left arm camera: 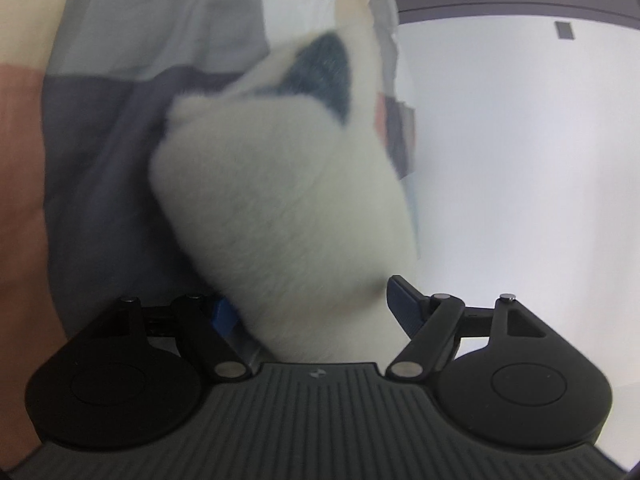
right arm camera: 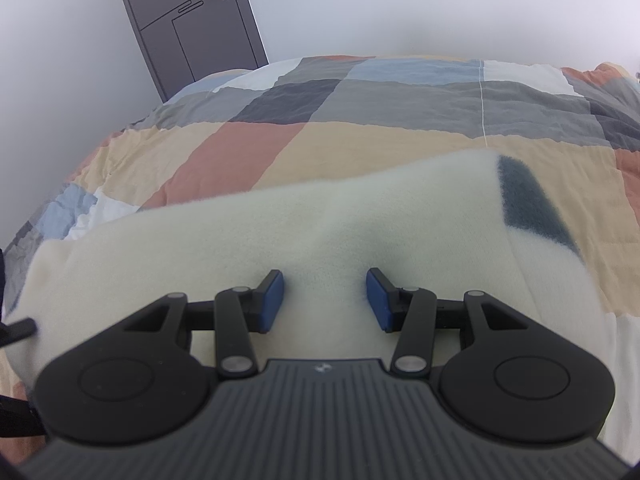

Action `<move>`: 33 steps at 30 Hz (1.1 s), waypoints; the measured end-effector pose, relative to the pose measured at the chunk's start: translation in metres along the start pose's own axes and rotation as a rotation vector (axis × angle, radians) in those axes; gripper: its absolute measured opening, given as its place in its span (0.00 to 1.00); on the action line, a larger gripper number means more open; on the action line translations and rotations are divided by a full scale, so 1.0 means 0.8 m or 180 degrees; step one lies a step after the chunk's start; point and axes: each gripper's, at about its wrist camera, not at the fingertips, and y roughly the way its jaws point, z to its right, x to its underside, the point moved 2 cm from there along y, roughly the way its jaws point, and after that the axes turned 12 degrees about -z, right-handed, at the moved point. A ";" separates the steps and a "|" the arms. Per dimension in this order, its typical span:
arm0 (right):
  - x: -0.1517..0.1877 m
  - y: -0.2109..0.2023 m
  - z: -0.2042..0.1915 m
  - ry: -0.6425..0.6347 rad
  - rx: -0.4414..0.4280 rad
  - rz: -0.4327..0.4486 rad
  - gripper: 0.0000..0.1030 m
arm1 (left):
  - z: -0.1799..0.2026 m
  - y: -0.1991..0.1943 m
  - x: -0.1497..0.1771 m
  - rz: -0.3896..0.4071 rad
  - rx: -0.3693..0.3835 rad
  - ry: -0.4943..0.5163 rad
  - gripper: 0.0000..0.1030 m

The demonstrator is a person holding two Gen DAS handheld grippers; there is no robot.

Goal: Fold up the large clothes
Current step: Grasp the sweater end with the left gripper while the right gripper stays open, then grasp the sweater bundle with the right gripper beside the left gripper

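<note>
A cream fleece garment (left arm camera: 280, 200) with a dark teal patch (left arm camera: 324, 72) lies bunched on the patchwork quilt (left arm camera: 100, 160). The left wrist view is rolled and blurred. My left gripper (left arm camera: 312, 308) stands wide open with the near end of the fleece filling the gap between its jaws. The fabric hides part of the left pad. In the right wrist view the same fleece (right arm camera: 280, 232) stretches across the bed, with its teal patch (right arm camera: 528, 204) at the right. My right gripper (right arm camera: 325, 300) is open just over the fleece, and a soft crease runs between its pads.
The quilt (right arm camera: 360, 112) of grey, blue, salmon and tan squares covers the bed beyond the fleece. A grey door (right arm camera: 192, 20) stands at the back left against white walls. A dark object (right arm camera: 16, 328) pokes in at the left edge beside the fleece's end.
</note>
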 end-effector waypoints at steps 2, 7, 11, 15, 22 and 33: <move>0.000 0.000 0.000 0.0014 -0.0006 -0.0001 0.47 | 0.002 -0.005 -0.001 0.0034 0.0065 0.0066 0.77; -0.002 0.000 0.004 0.0053 -0.0040 -0.0002 0.47 | 0.006 -0.014 0.006 0.0148 0.0244 0.0124 0.76; -0.002 -0.001 0.006 0.0085 -0.0055 0.0000 0.47 | 0.012 -0.015 0.005 0.0121 0.0249 0.0261 0.77; -0.003 -0.007 0.004 0.0160 -0.0069 0.0028 0.47 | 0.022 -0.010 0.002 0.0124 0.0232 0.0327 0.77; 0.012 -0.041 -0.035 -0.0035 -0.0476 0.0123 0.50 | 0.027 -0.010 -0.005 0.0130 0.0189 0.0440 0.77; 0.061 -0.068 -0.102 -0.0049 -0.1405 -0.0149 0.59 | 0.033 -0.011 -0.009 0.0127 0.0192 0.0455 0.77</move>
